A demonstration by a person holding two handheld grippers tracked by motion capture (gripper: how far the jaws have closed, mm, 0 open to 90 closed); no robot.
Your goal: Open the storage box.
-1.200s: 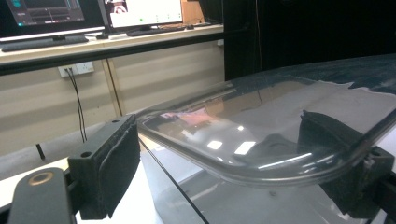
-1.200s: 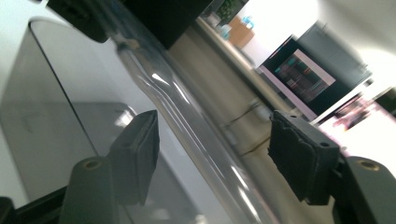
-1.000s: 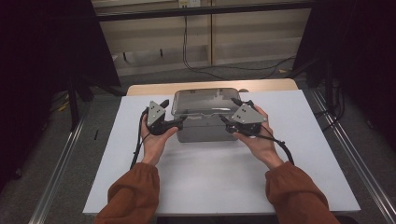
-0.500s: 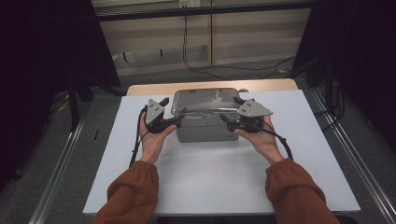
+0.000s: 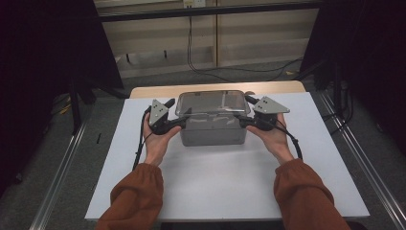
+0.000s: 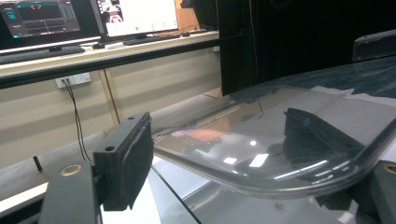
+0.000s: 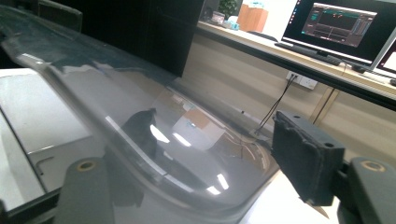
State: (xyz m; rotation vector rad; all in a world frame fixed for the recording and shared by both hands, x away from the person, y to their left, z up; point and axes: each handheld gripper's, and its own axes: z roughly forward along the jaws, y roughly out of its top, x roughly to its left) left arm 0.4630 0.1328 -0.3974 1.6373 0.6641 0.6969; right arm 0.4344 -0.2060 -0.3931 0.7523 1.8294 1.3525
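On the white worktop (image 5: 215, 182), grey rectangular plastic box (image 5: 213, 135) with clear lid (image 5: 213, 103) still on, left gripper (image 5: 179, 122) and right gripper (image 5: 243, 121) at opposite lid corners, jaws spread, just closing, removal pending.

You are flanking the box (image 5: 213, 129) on the sheet (image 5: 225, 177): it is sitting between your left gripper (image 5: 178, 123) and right gripper (image 5: 243, 120), its lid (image 5: 213, 103) lying on top, with each gripper's jaws straddling a lid corner.
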